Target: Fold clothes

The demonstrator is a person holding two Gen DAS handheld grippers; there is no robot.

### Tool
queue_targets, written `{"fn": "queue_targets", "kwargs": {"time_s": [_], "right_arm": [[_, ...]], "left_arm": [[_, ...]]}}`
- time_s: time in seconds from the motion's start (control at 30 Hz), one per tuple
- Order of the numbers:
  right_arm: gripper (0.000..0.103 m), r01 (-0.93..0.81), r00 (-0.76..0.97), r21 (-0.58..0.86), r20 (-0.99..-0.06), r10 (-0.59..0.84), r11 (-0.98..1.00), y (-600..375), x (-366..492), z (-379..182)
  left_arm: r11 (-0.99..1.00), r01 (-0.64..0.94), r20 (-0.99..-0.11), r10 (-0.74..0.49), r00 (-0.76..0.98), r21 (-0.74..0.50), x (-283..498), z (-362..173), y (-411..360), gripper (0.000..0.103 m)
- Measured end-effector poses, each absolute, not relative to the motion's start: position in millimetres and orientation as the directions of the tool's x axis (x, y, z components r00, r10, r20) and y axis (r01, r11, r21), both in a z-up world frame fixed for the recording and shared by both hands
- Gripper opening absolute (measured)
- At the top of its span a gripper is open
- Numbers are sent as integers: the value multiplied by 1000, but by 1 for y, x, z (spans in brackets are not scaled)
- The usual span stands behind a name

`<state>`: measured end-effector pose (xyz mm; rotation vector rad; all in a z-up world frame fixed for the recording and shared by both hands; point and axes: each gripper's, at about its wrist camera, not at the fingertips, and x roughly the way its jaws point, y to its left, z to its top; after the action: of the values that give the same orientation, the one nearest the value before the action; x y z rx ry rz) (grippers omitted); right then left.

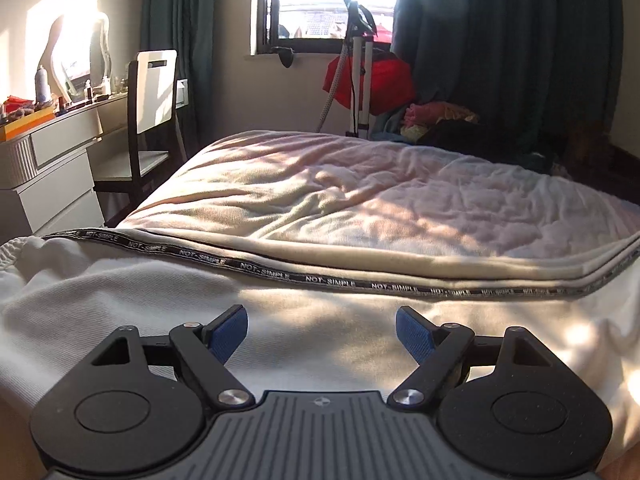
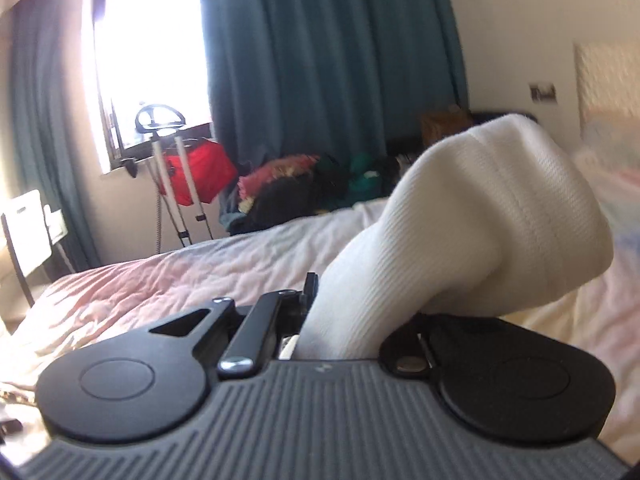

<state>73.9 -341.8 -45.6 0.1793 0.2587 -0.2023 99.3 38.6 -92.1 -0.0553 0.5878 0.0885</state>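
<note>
A white garment (image 1: 132, 300) with an elastic waistband and a black lettered stripe (image 1: 280, 274) lies spread across the near part of the bed. My left gripper (image 1: 321, 330) hovers just above it, open, its blue pads (image 1: 230, 332) wide apart with only flat cloth below them. In the right wrist view my right gripper (image 2: 320, 312) is shut on a bunched end of the white garment (image 2: 480, 216), which rises out of the jaws and bulges to the right, lifted above the bed. The right fingertips are hidden by the cloth.
The bed's pink quilt (image 1: 360, 192) stretches toward the window. A dresser (image 1: 48, 168) and chair (image 1: 152, 120) stand at the left. A pile of coloured clothes (image 2: 304, 184), a red bag (image 2: 200, 176) and a white stand (image 1: 360, 80) sit beyond the far edge, by teal curtains (image 2: 320, 60).
</note>
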Motion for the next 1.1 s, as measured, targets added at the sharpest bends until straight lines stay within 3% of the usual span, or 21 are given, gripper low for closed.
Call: {"fn": "queue_targets", "kwargs": {"time_s": [0.1,0.2,0.37,0.5,0.9,1.0,1.07,1.1], "right_arm": [[13,99,978,-26,-182,-102,995,-269,67,-36],[13,-35,987,-208,-158,2,977,-192,63,-51],[13,-257,936,-377,-327,132,890,-99,66,-127],[14,-315,901,-423,-416,127,850,-83,69,-165],[17,-363,858,-290,-473,198,885,-84,71,-149],[35,-423,797,-141,-528,293,895,-98,70,-139],[64,-445,750,-16,-553,363,895,-112,64,-131],[71,-452,726,47,-561,398,891,-120,62,-127]], "left_arm": [[982,-165,-499,97,861,-95,90,-70,62,83],[964,-228,-451,143,881,-139,81,-54,83,83],[944,-235,-421,120,899,-233,70,-42,105,83],[952,-216,-419,110,901,-215,68,-42,103,83],[973,-123,-435,27,900,-194,77,-54,86,83],[972,-101,-437,-2,899,-212,77,-57,86,83],[972,-78,-433,-25,901,-220,75,-57,85,83],[973,-65,-432,-38,901,-222,74,-57,84,83]]}}
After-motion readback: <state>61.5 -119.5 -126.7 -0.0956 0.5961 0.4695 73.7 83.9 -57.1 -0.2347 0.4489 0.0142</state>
